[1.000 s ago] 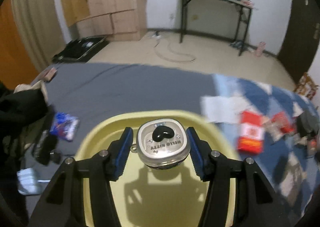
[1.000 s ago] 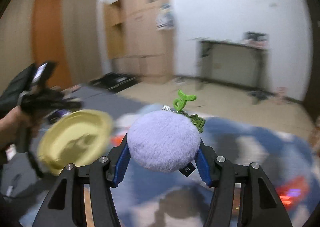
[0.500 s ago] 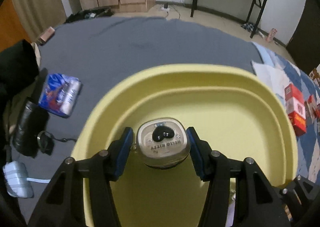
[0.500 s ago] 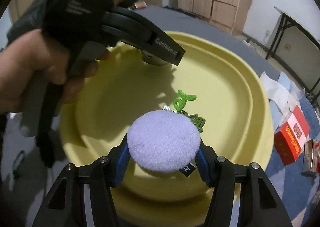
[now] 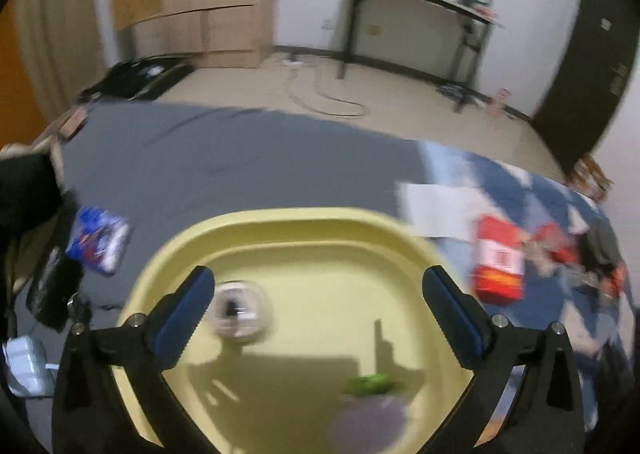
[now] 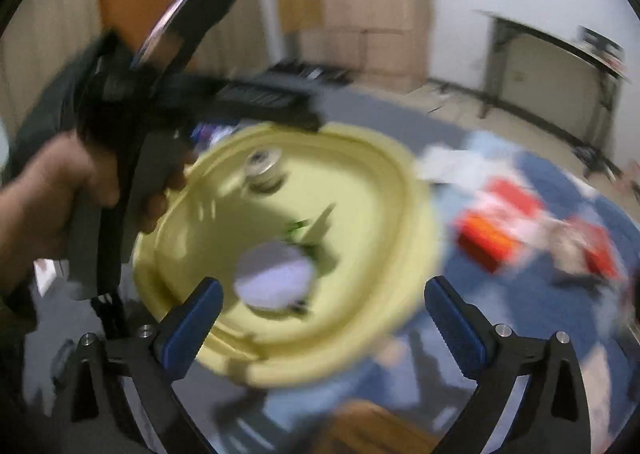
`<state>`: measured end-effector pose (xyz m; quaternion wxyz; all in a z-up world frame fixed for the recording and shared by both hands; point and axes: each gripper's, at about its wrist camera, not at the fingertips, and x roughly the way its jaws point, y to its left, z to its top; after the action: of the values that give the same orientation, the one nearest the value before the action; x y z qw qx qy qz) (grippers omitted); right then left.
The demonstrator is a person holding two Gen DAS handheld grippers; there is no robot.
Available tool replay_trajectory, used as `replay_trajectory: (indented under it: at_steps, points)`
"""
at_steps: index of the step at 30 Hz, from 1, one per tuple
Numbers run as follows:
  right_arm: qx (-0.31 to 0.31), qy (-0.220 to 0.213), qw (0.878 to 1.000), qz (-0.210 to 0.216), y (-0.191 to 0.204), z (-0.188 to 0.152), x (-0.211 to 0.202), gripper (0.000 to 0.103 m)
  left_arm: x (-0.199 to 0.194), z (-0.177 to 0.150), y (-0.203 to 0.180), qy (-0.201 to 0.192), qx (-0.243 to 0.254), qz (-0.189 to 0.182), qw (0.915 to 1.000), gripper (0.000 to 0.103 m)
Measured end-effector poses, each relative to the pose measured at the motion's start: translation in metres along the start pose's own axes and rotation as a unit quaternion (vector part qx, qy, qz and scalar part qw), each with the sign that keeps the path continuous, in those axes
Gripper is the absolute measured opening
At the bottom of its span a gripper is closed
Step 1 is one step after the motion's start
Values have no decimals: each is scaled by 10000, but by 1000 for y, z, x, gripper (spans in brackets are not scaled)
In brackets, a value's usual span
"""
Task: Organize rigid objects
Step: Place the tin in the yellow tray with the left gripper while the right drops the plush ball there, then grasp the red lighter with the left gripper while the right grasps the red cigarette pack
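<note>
Two items already lie in the pale yellow plastic basin (image 5: 304,238): a small silver round-cornered tin (image 5: 240,312) at its nine o'clock side and a lilac plush puff with a green tag (image 6: 276,280) toward five o'clock. Both the left gripper (image 5: 316,298) and the right gripper (image 6: 320,308) have just been opening; their jaws stand wide apart with nothing between them. A red and white carton (image 5: 498,264) and other clutter remain on the blue patterned blanket (image 5: 540,206) at three o'clock, so I judge more sorting is left. Only the right wrist view shows the person's hand (image 6: 52,194) holding the left tool.
</note>
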<state>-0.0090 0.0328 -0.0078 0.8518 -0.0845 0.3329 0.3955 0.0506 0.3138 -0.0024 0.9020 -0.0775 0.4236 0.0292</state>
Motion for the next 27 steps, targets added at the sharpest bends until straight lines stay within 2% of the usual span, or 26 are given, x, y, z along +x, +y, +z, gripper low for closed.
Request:
replay_trajectory:
  at_steps: [3, 5, 8, 10, 12, 16, 21, 24, 27]
  points:
    - [512, -341, 9950, -786, -66, -18, -51, 103, -8, 11, -48, 25, 333, -238, 9992, 103]
    - [929, -438, 9880, -1155, -114, -40, -81, 103, -15, 15, -86, -26, 650, -569, 9963, 103]
    - [1573, -501, 9746, -1513, -187, -69, -125, 103, -15, 17, -146, 3, 1390, -1110, 9841, 103]
    - [1602, -384, 9671, -1936, -245, -82, -148, 103, -7, 16, -177, 71, 1914, -1091, 9754, 103]
    - [1694, -216, 9618, -2141, -275, -92, -157, 103, 8, 15, -202, 159, 2342, -936, 9675, 103]
    - [1881, -82, 9600, -2073, -309, -107, -171, 103, 38, 14, -231, 373, 2776, -847, 9562, 103]
    - [1920, -17, 9661, -1728, -325, -115, -178, 103, 59, 12, -242, 709, 2639, -1445, 9510, 103]
    - [1837, 130, 9688, -1662, -337, -124, -208, 103, 71, 8, -252, 913, 2797, -1476, 9443, 103]
    - [1706, 253, 9716, -1619, -348, -118, -207, 103, 76, 7, -259, 943, 2967, -1464, 9390, 103]
